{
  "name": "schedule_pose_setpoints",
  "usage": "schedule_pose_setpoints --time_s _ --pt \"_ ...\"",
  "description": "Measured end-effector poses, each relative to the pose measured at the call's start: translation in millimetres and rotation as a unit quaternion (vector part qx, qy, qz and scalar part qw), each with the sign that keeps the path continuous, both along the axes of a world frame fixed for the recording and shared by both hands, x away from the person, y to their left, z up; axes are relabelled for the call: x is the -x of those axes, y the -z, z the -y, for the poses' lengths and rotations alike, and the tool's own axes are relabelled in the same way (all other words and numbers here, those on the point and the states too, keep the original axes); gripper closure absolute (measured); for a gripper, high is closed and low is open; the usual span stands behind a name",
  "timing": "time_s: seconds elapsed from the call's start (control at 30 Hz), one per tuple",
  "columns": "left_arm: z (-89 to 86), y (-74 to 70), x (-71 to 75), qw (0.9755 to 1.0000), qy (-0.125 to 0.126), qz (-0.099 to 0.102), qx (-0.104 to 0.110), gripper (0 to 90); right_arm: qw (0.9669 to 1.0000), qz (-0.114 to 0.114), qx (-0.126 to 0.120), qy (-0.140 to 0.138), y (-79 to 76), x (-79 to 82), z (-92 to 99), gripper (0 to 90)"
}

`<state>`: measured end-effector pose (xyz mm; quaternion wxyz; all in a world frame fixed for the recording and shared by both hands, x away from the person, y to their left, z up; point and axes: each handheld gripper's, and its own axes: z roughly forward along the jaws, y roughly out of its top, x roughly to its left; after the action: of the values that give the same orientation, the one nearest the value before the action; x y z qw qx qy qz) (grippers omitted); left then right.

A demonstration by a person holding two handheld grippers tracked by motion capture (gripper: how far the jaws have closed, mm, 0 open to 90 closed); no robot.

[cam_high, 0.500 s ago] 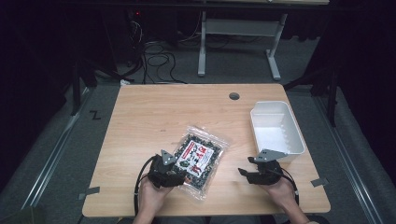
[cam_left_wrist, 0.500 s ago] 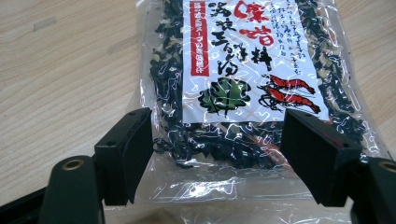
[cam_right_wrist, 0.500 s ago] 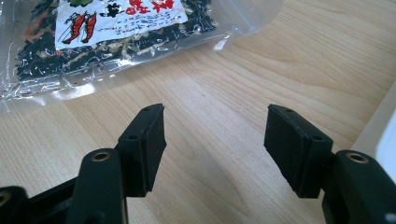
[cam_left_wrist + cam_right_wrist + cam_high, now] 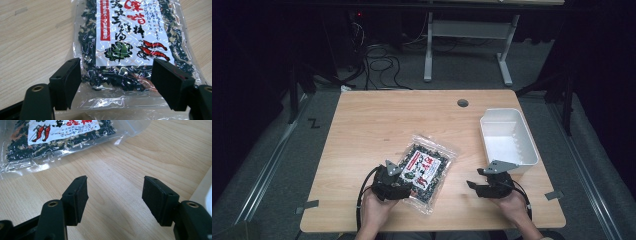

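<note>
A clear plastic bag of dark dried seaweed (image 4: 427,167) with a white and red label lies flat near the table's front middle. My left gripper (image 4: 404,186) sits at the bag's near end, open. In the left gripper view the bag (image 4: 132,47) lies between and beyond the two wide-apart jaws, and the gripper (image 4: 115,75) hovers over its sealed edge. My right gripper (image 4: 476,186) rests to the right of the bag, open over bare wood (image 4: 115,192). The bag's corner (image 4: 57,140) lies ahead to its left.
A white plastic bin (image 4: 508,140) stands at the table's right side, just beyond my right gripper; its edge (image 4: 203,190) shows in the right gripper view. A cable hole (image 4: 462,103) sits at the table's back. Floor cables and a desk frame lie beyond the table.
</note>
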<state>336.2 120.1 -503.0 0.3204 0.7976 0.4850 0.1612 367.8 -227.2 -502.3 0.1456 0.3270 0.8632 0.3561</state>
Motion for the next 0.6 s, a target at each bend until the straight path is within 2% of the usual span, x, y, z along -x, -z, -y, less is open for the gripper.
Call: schedule_pose_setpoints --time_s 0.23,0.4,0.5,0.6 --pt "2.7 -6.2 -7.5 0.9999 -0.010 0.006 -0.001 23.9 1.0000 0.006 0.000 -0.005 -0.3 0.7 0.1 38.0" --pt "2.3 -2.9 -19.9 0.9997 -0.015 -0.011 -0.013 23.7 1.0000 0.007 -0.001 0.000 -0.8 -0.3 1.3 37.6" --pt "2.7 -1.7 -26.1 0.9996 -0.022 -0.014 -0.009 23.8 1.0000 0.006 -0.003 0.001 -0.6 -0.6 1.5 37.4" --pt "6.7 -0.1 -31.0 0.9995 -0.013 -0.017 -0.021 23.1 0.9999 0.010 -0.006 0.001 -0.5 0.2 1.8 37.0"
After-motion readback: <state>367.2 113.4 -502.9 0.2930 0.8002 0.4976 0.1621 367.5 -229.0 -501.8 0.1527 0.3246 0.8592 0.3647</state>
